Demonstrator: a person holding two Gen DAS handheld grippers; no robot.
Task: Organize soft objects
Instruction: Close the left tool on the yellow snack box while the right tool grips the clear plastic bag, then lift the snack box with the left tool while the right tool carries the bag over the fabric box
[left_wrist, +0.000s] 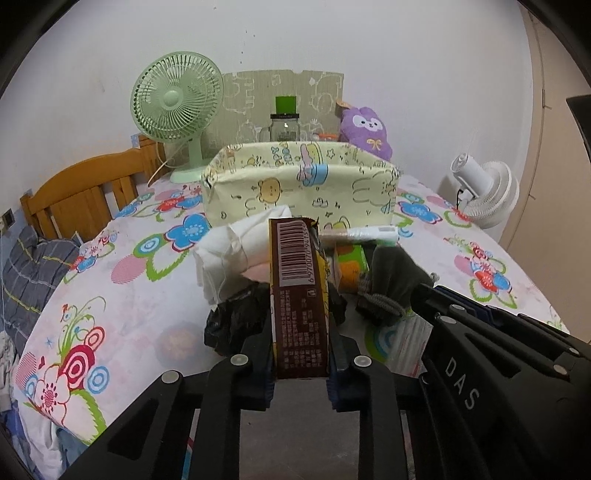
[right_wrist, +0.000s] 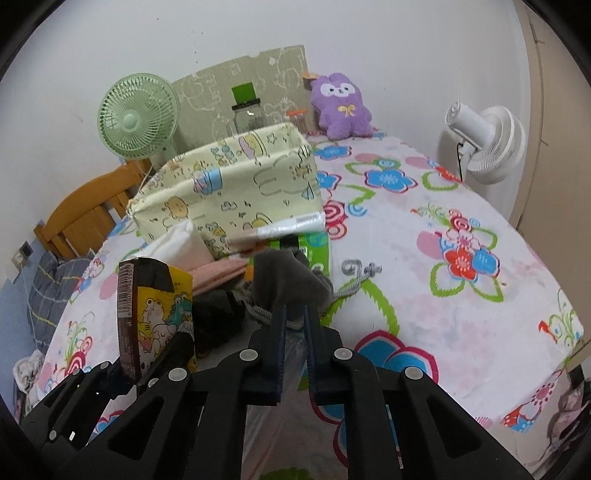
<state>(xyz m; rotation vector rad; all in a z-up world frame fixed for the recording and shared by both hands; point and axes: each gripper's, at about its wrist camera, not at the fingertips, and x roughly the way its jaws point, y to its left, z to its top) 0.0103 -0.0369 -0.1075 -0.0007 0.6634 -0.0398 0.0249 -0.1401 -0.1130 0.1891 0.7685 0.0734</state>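
My left gripper (left_wrist: 300, 295) is shut on a brown snack packet (left_wrist: 298, 291) with a barcode, held upright above the pile; the packet also shows in the right wrist view (right_wrist: 147, 314). My right gripper (right_wrist: 295, 314) is shut on a dark grey cloth pouch (right_wrist: 286, 282) with a grey drawstring (right_wrist: 356, 278); the pouch shows in the left wrist view (left_wrist: 395, 277). A cream cartoon-print fabric basket (left_wrist: 295, 184) stands behind the pile, open at the top. The pile holds a white folded cloth (left_wrist: 229, 251), a pink cloth (right_wrist: 218, 273), a black cloth (left_wrist: 232, 321) and a green box (right_wrist: 314, 247).
A green desk fan (left_wrist: 177, 107) stands back left, a white fan (left_wrist: 484, 192) at the right edge. A purple plush (left_wrist: 365, 129) and a glass jar (left_wrist: 284, 127) sit behind the basket. The flowered sheet (right_wrist: 461, 258) stretches right. A wooden headboard (left_wrist: 85, 192) is left.
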